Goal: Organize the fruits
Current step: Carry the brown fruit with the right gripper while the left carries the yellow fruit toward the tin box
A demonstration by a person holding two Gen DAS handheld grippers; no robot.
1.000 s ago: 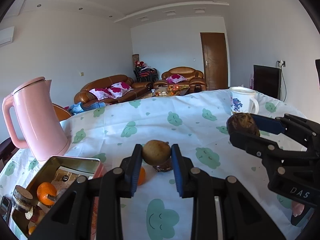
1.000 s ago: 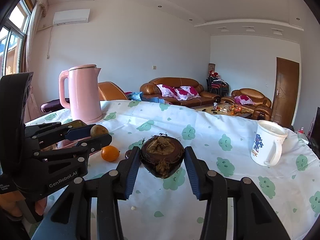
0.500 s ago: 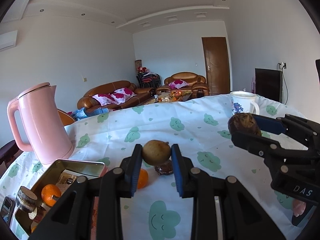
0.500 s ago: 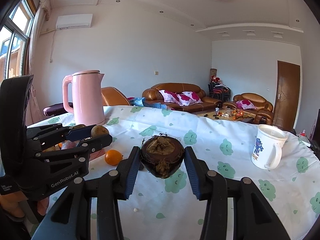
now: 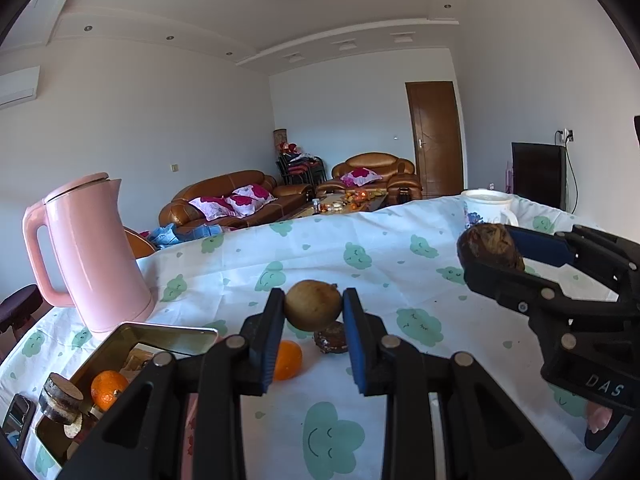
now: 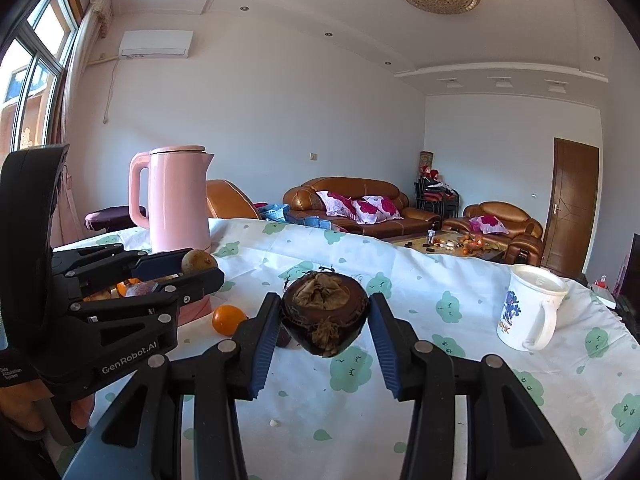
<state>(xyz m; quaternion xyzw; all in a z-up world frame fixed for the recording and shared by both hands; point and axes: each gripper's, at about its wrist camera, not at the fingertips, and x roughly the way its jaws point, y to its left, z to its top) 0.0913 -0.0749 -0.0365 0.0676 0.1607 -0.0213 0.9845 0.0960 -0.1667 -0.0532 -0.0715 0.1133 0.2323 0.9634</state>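
Table [image 5: 248, 264]: covered by a white cloth printed with green clouds.

Surroundings: one pink kettle [image 5: 90, 252] at the left; one white mug [image 6: 528, 312] at the right; one metal tin [image 5: 132, 344] just in front of the kettle.

Fruit, counted: one orange [image 5: 105, 389] in the tin; one orange [image 5: 289, 360] on the cloth; one dark fruit [image 5: 330, 342] just beside it.

Left gripper [image 5: 313, 314]: held above the cloth, tilted slightly down, clamped tight on one brown kiwi [image 5: 313, 310].

Right gripper [image 6: 324, 322]: held alongside, likewise tilted, partly spread and closed on one dark mangosteen [image 6: 325, 318], calyx toward the camera.
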